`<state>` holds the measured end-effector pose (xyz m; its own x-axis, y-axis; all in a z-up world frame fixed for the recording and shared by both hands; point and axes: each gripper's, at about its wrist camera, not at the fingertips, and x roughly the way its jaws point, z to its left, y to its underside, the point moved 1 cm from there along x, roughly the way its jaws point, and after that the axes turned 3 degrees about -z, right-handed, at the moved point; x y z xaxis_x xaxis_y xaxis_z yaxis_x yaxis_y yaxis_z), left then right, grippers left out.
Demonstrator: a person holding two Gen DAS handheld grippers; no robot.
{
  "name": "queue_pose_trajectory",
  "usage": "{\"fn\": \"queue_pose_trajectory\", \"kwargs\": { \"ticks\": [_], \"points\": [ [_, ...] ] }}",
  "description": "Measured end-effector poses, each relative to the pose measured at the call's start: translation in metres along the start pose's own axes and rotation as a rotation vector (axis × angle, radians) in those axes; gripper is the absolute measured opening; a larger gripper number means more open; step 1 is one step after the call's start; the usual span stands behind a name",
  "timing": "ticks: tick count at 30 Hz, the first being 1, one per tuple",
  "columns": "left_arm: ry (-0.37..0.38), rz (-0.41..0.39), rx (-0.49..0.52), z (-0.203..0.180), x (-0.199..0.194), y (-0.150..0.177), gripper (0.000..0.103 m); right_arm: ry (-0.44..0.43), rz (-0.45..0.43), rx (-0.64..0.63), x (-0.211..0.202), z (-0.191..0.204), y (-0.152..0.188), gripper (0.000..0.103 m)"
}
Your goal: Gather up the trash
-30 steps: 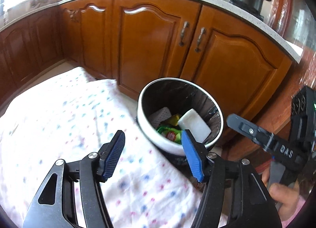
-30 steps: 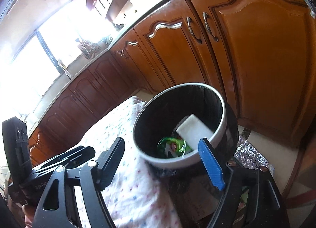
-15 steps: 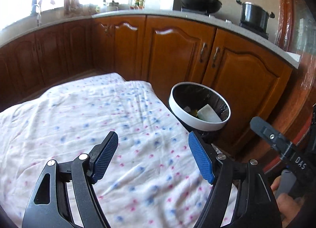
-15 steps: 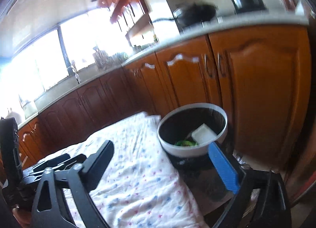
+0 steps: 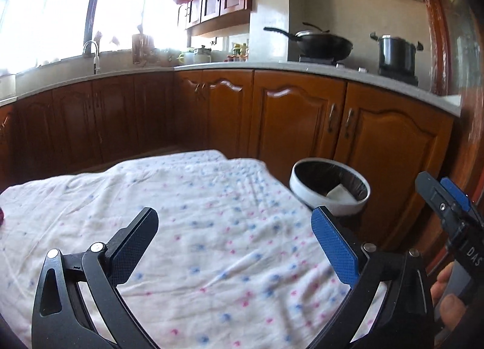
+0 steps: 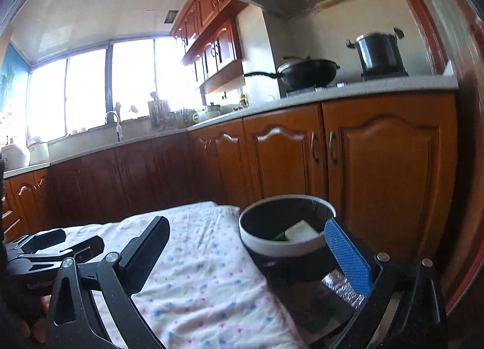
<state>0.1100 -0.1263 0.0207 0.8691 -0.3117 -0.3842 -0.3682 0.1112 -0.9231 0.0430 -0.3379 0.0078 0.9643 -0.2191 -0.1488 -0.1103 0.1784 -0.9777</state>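
A round trash bin (image 5: pixel 329 194) with a white rim and black liner stands on the floor by the table's far right corner; it also shows in the right wrist view (image 6: pixel 287 237). A white flat piece of trash (image 5: pixel 338 192) lies inside it, seen too in the right wrist view (image 6: pixel 301 231). My left gripper (image 5: pixel 234 238) is open and empty over the dotted tablecloth (image 5: pixel 196 228). My right gripper (image 6: pixel 246 247) is open and empty, just in front of the bin. It shows at the right edge of the left wrist view (image 5: pixel 447 200).
Brown cabinets (image 5: pixel 296 125) run behind the table and bin. The counter holds a wok (image 5: pixel 320 43), a pot (image 5: pixel 396 52) and a sink tap (image 5: pixel 92 55). A small dark red thing (image 5: pixel 1 216) shows at the cloth's left edge. Silver foil (image 6: pixel 341 285) lies under the bin.
Both grippers have pulled back and tilted up from over the bin. The bin looks smaller and farther, and the counter and windows have come into view. Both stay open and empty.
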Motion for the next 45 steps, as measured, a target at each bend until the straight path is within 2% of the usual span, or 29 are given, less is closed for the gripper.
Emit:
{"fn": "queue_pose_trajectory", "kwargs": {
  "ticks": [6,12,45],
  "points": [
    [-0.033,0.019,0.013,0.003,0.003,0.025,0.103,0.009,0.017,0.040,0.005,-0.008,0.017,0.103],
    [-0.050,0.028,0.000,0.007,0.004,0.036,0.103,0.011,0.013,0.046,0.004,-0.008,0.022,0.103],
    [-0.078,0.000,0.017,0.005,0.001,0.038,0.103,-0.018,0.020,0.034,0.004,-0.001,0.025,0.103]
  ]
}}
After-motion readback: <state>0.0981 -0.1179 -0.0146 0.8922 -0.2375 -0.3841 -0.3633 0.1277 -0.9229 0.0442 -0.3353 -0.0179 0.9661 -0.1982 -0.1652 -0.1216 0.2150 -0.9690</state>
